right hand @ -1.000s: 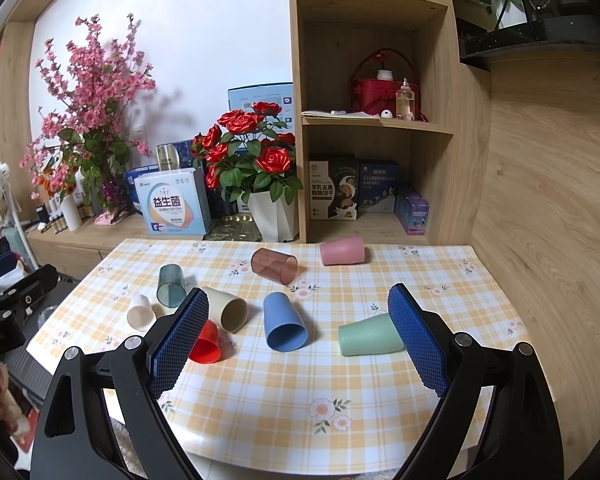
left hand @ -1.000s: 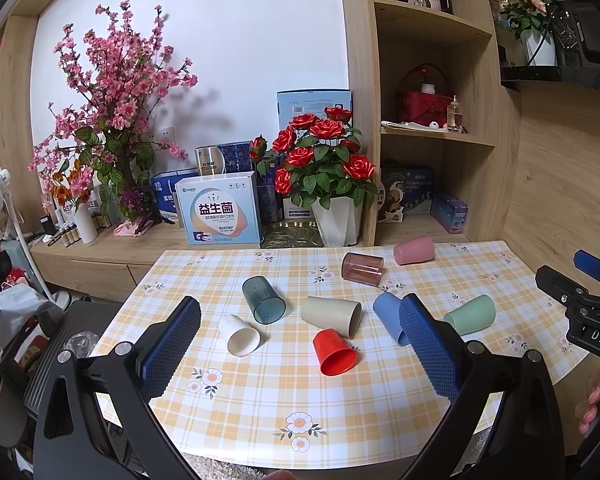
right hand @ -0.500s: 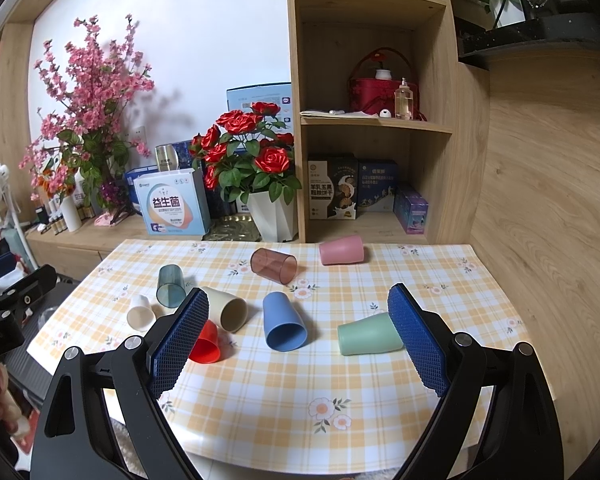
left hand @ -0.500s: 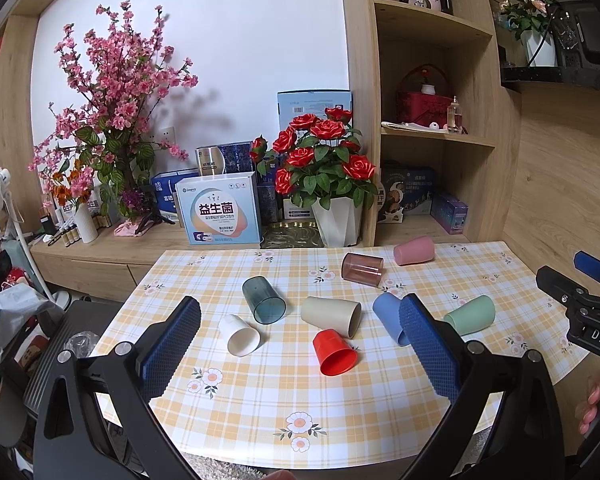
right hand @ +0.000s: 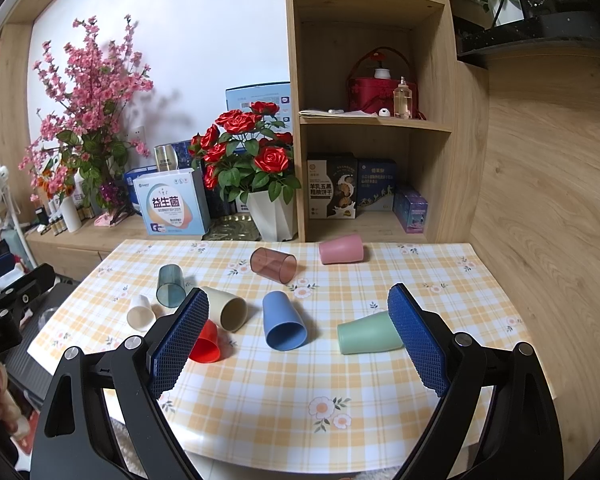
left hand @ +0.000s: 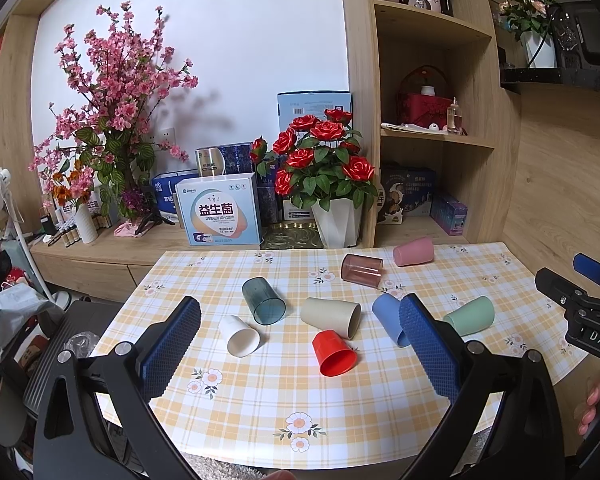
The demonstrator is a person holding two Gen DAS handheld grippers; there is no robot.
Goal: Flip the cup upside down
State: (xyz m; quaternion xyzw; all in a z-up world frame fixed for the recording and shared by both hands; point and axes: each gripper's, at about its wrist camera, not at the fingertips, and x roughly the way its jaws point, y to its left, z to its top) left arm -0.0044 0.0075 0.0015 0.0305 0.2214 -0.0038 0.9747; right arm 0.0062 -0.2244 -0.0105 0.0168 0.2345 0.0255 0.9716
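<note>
Several cups lie on their sides on the checked table [left hand: 260,392]: white [left hand: 239,335], teal clear [left hand: 263,301], beige [left hand: 332,316], red [left hand: 334,353], blue [left hand: 388,320], green [left hand: 470,315], brown clear [left hand: 362,270] and pink [left hand: 414,251]. My left gripper [left hand: 300,344] is open and empty, held above the table's near edge. My right gripper [right hand: 298,340] is open and empty, also short of the cups; the blue cup [right hand: 283,322] and green cup [right hand: 366,334] lie just beyond its fingers. The red cup [right hand: 206,347] is partly hidden by the right gripper's left finger.
A white pot of red roses [left hand: 322,184] and boxes [left hand: 220,216] stand on the sideboard behind the table. A wooden shelf unit [right hand: 372,120] rises at the back right. A wood-panelled wall [right hand: 540,200] borders the table's right side.
</note>
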